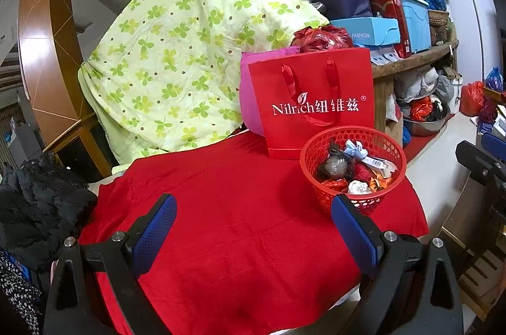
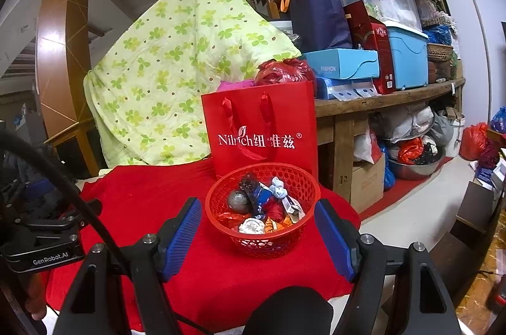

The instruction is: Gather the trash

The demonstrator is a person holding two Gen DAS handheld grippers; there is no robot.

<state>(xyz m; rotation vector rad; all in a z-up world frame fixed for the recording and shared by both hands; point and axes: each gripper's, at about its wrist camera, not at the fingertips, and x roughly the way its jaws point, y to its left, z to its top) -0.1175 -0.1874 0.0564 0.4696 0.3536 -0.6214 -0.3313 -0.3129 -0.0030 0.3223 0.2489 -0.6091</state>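
Observation:
A round red plastic basket stands on the red cloth and holds several pieces of trash: crumpled paper, a grey ball, wrappers and a black bag scrap. My left gripper is open and empty, over the cloth to the left of and nearer than the basket. My right gripper is open and empty, its fingers either side of the basket's near rim. The left gripper's body shows at the left of the right wrist view.
A red Nilrich paper bag stands just behind the basket. A green clover quilt is draped behind. Black cloth lies left of the table. A cluttered wooden shelf and floor bags stand to the right.

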